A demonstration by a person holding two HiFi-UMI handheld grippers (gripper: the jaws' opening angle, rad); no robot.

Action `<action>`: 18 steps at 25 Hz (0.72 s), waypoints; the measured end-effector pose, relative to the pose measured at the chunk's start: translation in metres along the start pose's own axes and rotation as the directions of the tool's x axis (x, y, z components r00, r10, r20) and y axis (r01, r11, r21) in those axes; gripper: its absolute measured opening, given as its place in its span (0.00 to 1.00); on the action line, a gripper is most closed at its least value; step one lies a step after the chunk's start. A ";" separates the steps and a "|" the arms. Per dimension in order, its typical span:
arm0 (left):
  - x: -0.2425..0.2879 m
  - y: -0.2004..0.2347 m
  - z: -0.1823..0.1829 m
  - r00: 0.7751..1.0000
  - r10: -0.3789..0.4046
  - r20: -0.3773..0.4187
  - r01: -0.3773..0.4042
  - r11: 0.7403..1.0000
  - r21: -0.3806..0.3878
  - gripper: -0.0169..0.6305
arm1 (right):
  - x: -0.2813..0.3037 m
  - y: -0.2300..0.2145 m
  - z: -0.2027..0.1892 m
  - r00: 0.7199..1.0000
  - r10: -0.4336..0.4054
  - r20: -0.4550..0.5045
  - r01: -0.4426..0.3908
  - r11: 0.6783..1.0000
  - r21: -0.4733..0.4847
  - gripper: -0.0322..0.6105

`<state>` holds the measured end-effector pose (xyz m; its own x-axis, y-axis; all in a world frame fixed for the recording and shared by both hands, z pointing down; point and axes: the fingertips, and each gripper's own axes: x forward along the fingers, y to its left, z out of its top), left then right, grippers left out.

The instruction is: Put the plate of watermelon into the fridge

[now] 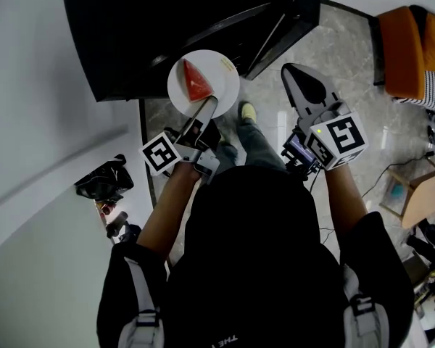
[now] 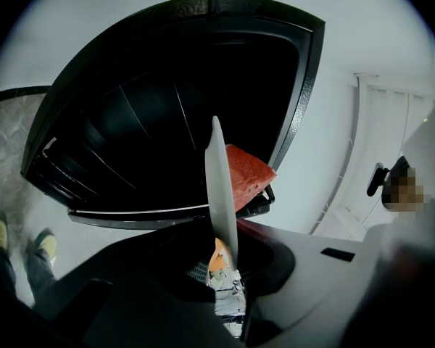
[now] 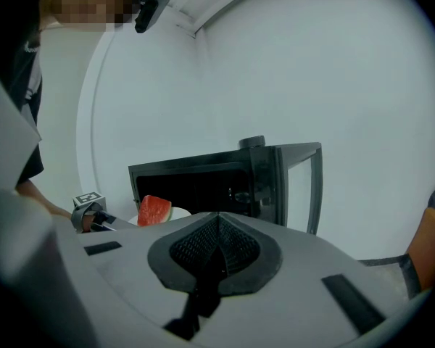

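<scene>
A: Who has the plate (image 1: 223,85)?
B: The left hand-held gripper (image 1: 205,109) is clamped on its near rim. The right hand-held gripper (image 1: 304,85) is closed and empty.
A: And the watermelon (image 1: 196,82)?
B: It lies on the plate, lengthwise, narrow end towards the open fridge (image 1: 152,27) just beyond.

Orange chair (image 1: 412,49), cardboard box (image 1: 426,196), black bag (image 1: 101,180)

Fridge (image 1: 167,27) interior is near-black in every view, contents unreadable; its far side is cut off by the head view's upper edge. Plate (image 2: 219,194) shows edge-on in the left gripper view, face hidden, and it covers part of the watermelon (image 2: 248,176). Orange cushion (image 1: 412,46) is cut by the right edge. Clutter (image 1: 429,256) at lower right is too small to name.
</scene>
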<state>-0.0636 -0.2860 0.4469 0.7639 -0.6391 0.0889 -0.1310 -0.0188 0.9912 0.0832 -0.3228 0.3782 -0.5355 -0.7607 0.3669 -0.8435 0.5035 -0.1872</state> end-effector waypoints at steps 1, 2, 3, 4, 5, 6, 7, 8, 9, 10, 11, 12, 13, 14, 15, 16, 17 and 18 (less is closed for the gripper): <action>-0.001 0.000 0.000 1.000 -0.002 0.005 0.002 1.000 -0.004 0.10 | -0.001 0.002 -0.001 1.000 0.004 0.000 -0.004 1.000 -0.002 0.07; -0.002 0.000 -0.001 1.000 -0.007 0.010 0.007 1.000 -0.006 0.10 | -0.003 0.004 -0.002 1.000 0.006 -0.001 -0.006 1.000 -0.004 0.07; -0.003 -0.002 -0.001 1.000 -0.013 0.015 0.013 1.000 -0.007 0.10 | -0.006 0.007 -0.002 1.000 0.008 -0.002 -0.008 1.000 -0.005 0.07; -0.005 -0.004 -0.002 1.000 -0.019 0.018 0.019 1.000 -0.007 0.10 | -0.009 0.010 -0.001 1.000 0.009 -0.002 -0.009 1.000 -0.007 0.07; -0.006 -0.006 -0.003 1.000 -0.024 0.019 0.024 1.000 -0.006 0.10 | -0.012 0.013 -0.001 1.000 0.007 -0.004 -0.007 1.000 -0.010 0.07; -0.007 -0.006 -0.004 1.000 -0.025 0.019 0.025 1.000 -0.005 0.10 | -0.015 0.015 -0.001 1.000 0.003 -0.008 -0.003 1.000 -0.012 0.07; -0.008 -0.005 -0.004 1.000 -0.024 0.018 0.024 1.000 -0.004 0.10 | -0.017 0.017 -0.002 1.000 0.001 -0.013 -0.001 1.000 -0.014 0.07; -0.008 -0.003 -0.003 1.000 -0.022 0.016 0.022 1.000 -0.003 0.10 | -0.016 0.018 -0.004 1.000 0.003 -0.013 -0.004 1.000 -0.015 0.07; -0.007 0.000 -0.002 1.000 -0.021 0.016 0.021 1.000 -0.002 0.10 | -0.015 0.018 -0.005 1.000 0.008 -0.011 -0.009 1.000 -0.017 0.07; -0.005 0.002 -0.001 1.000 -0.020 0.016 0.020 1.000 -0.001 0.10 | -0.013 0.018 -0.006 1.000 0.013 -0.008 -0.013 1.000 -0.019 0.07; -0.004 0.005 -0.001 1.000 -0.020 0.016 0.020 1.000 -0.001 0.10 | -0.012 0.018 -0.008 1.000 0.015 -0.007 -0.015 1.000 -0.020 0.07; -0.003 0.007 -0.001 1.000 -0.019 0.016 0.019 1.000 -0.001 0.10 | -0.012 0.019 -0.009 1.000 0.016 -0.007 -0.016 1.000 -0.020 0.07; -0.002 0.008 0.000 1.000 -0.018 0.016 0.018 1.000 0.000 0.10 | -0.011 0.020 -0.010 1.000 0.018 -0.007 -0.018 1.000 -0.020 0.07; -0.001 0.009 0.000 1.000 -0.018 0.017 0.018 1.000 0.000 0.10 | -0.011 0.021 -0.011 1.000 0.021 -0.007 -0.021 1.000 -0.017 0.07; -0.001 0.011 0.001 1.000 -0.019 0.019 0.018 1.000 0.002 0.10 | -0.010 0.022 -0.011 1.000 0.024 -0.006 -0.024 1.000 -0.014 0.07; 0.000 0.012 0.002 1.000 -0.019 0.021 0.019 1.000 0.004 0.10 | -0.009 0.023 -0.012 1.000 0.026 -0.004 -0.026 1.000 -0.012 0.07; 0.000 0.014 0.003 1.000 -0.021 0.023 0.021 1.000 0.005 0.10 | -0.007 0.025 -0.013 1.000 0.029 -0.003 -0.029 1.000 -0.010 0.07; 0.001 0.017 0.003 0.999 -0.022 0.025 0.022 1.000 0.004 0.10 | -0.007 0.026 -0.015 1.000 0.031 -0.001 -0.031 0.999 -0.009 0.07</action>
<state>-0.0673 -0.2892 0.4630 0.7509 -0.6573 0.0645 -0.1166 -0.0358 0.9925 0.0652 -0.2984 0.3848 -0.5612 -0.7443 0.3620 -0.8261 0.5303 -0.1906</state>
